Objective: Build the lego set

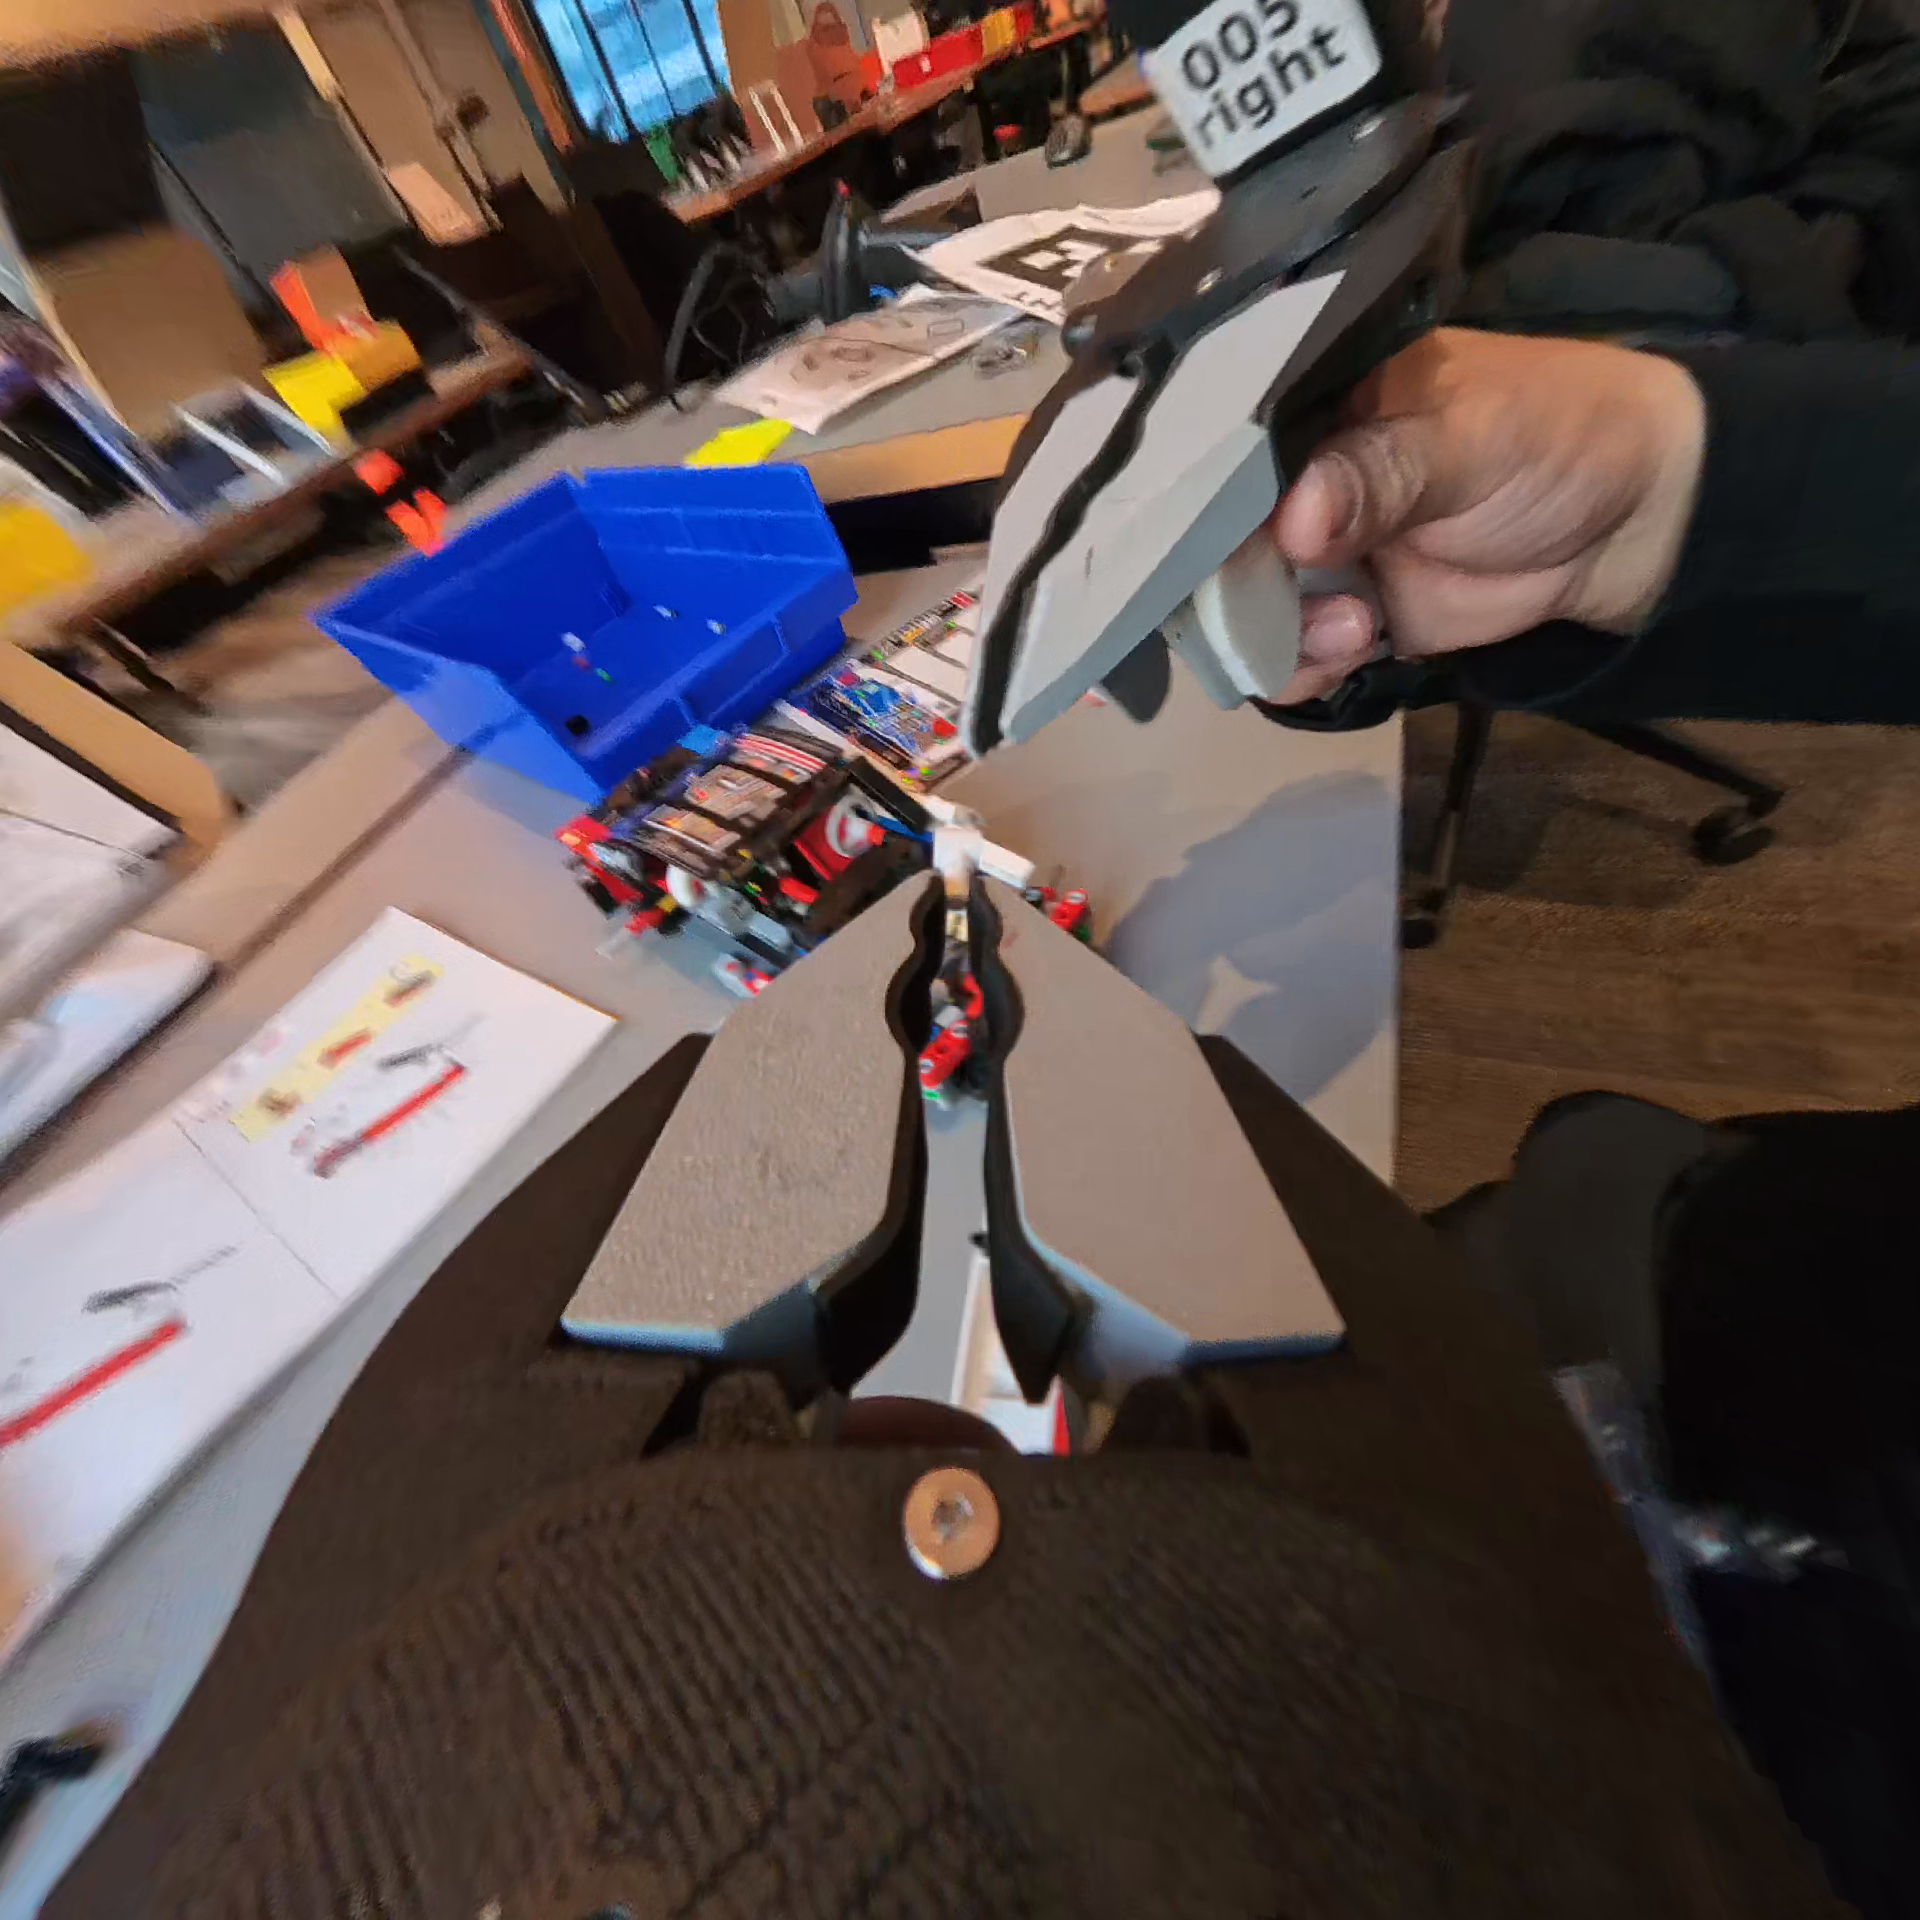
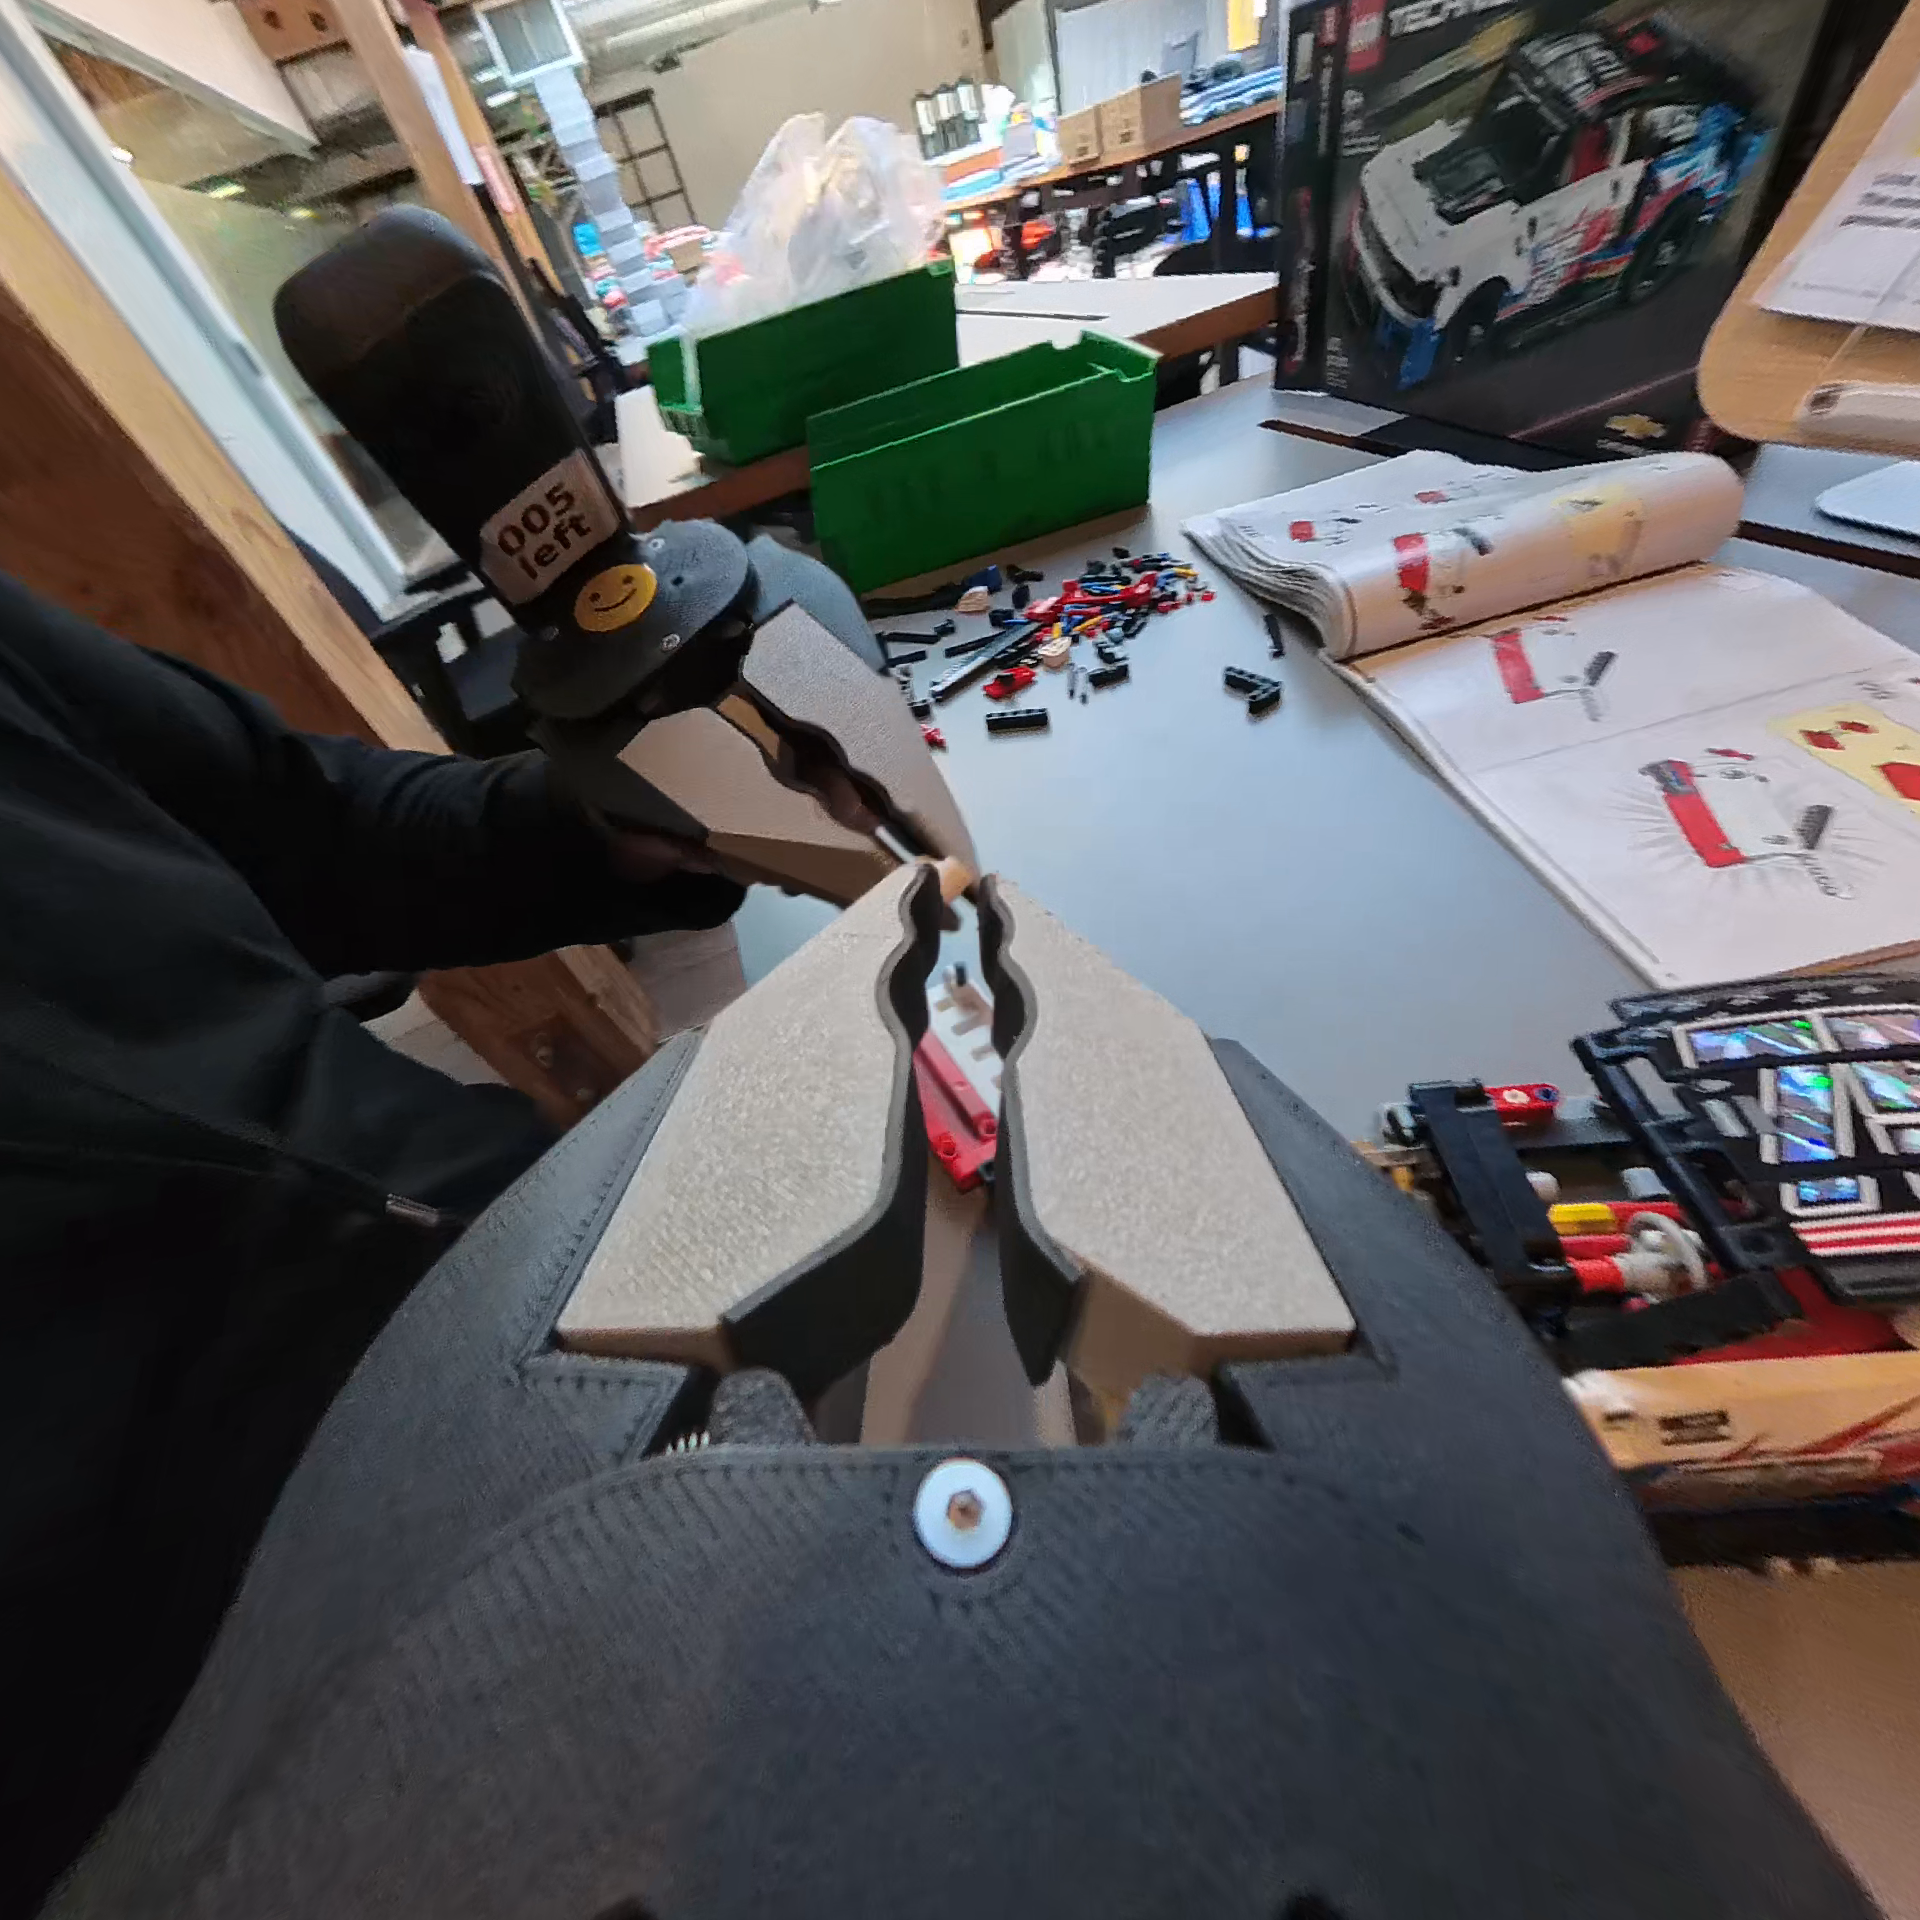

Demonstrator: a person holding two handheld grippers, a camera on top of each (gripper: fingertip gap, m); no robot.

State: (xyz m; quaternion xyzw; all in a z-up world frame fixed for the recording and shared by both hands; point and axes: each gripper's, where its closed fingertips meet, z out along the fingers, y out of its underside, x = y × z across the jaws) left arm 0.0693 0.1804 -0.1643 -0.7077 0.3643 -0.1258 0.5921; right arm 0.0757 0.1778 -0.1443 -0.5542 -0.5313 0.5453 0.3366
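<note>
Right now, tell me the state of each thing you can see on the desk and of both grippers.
Left gripper: nearly shut on a small white piece.
Right gripper: nearly shut, holding nothing visible.
Blue bin: tipped, almost empty.
Green bin: upright.
Manual: open, flat.
Car model: partly built.
Loose pieces: scattered.

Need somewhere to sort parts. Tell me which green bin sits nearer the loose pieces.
The front green bin, right behind the loose pieces; the other green bin stands farther back on another table.
</note>
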